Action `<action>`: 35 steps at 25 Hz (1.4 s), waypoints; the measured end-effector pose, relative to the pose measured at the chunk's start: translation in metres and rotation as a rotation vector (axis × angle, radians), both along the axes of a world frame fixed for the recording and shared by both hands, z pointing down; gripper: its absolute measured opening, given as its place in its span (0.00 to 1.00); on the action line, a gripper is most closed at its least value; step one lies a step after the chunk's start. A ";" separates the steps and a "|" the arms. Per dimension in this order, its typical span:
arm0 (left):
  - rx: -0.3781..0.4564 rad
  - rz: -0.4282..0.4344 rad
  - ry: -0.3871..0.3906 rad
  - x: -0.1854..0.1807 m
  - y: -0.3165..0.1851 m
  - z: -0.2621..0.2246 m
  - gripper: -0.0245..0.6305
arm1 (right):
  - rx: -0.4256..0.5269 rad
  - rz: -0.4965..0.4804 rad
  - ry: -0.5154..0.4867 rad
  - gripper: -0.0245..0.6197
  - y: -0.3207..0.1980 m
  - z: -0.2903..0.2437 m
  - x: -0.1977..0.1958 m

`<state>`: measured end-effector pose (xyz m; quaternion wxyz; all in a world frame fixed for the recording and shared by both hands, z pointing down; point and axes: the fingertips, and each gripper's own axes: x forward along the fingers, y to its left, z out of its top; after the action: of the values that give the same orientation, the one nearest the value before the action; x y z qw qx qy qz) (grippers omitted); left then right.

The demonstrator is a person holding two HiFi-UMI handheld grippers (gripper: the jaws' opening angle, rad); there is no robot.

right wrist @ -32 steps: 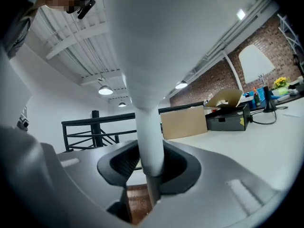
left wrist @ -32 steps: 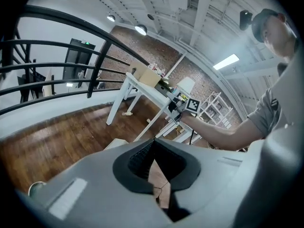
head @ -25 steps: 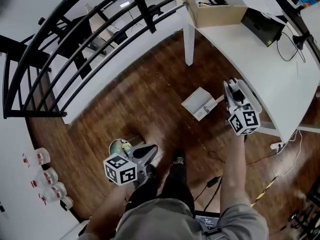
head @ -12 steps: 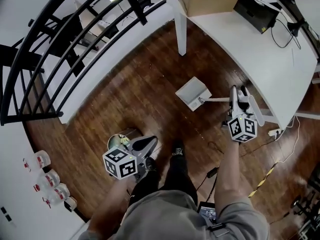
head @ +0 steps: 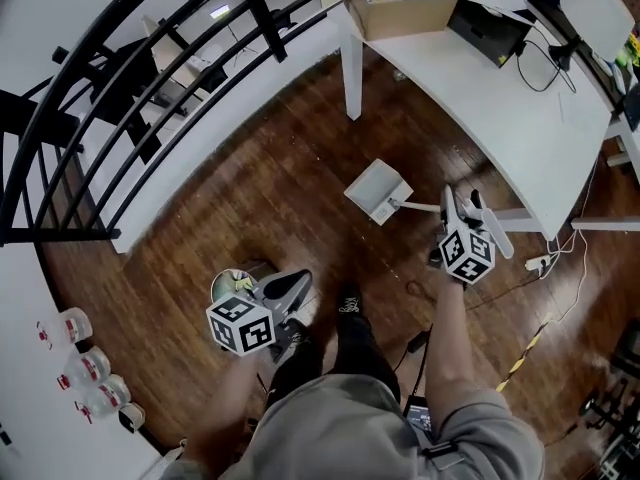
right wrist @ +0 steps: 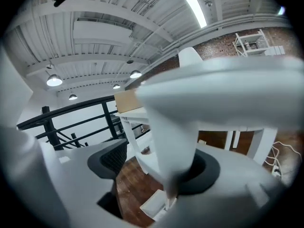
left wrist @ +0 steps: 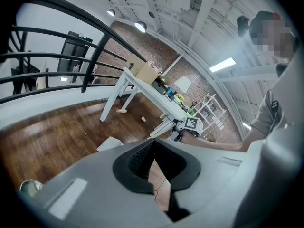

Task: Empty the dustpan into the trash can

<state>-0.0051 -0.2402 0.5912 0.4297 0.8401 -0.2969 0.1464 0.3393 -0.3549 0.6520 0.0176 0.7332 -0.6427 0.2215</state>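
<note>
Right gripper view: my right tool (right wrist: 159, 167) has just been opening, loosing the white plastic dustpan (head: 378, 190); emptying seems done. My left tool (left wrist: 153, 148) is closed.

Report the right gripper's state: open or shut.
Open. The right gripper has just been opening its jaws; the dustpan handle stands between them, one pad clear of it.

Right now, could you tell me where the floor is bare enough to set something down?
The widest bare patch is the wood floor between the black railing, the dustpan and the trash can. It is crowded beside the white table, where a power strip lies, and by the bottles at the left wall.
</note>
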 end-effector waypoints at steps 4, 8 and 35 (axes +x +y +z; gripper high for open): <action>0.049 -0.061 0.021 -0.016 0.007 -0.012 0.04 | -0.133 0.016 0.011 0.60 0.011 0.021 0.004; 0.097 -0.159 0.037 -0.051 0.021 -0.020 0.04 | -0.274 -0.017 -0.084 0.60 0.050 0.055 -0.024; 0.523 -0.650 -0.045 -0.313 0.144 -0.179 0.05 | 0.204 -1.501 -0.082 0.04 0.231 -0.241 -0.602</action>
<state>-0.3177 -0.0959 0.4126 0.2192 0.7802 -0.5829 -0.0590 -0.2629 -0.1237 0.4107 0.0719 0.0884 -0.9866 0.1167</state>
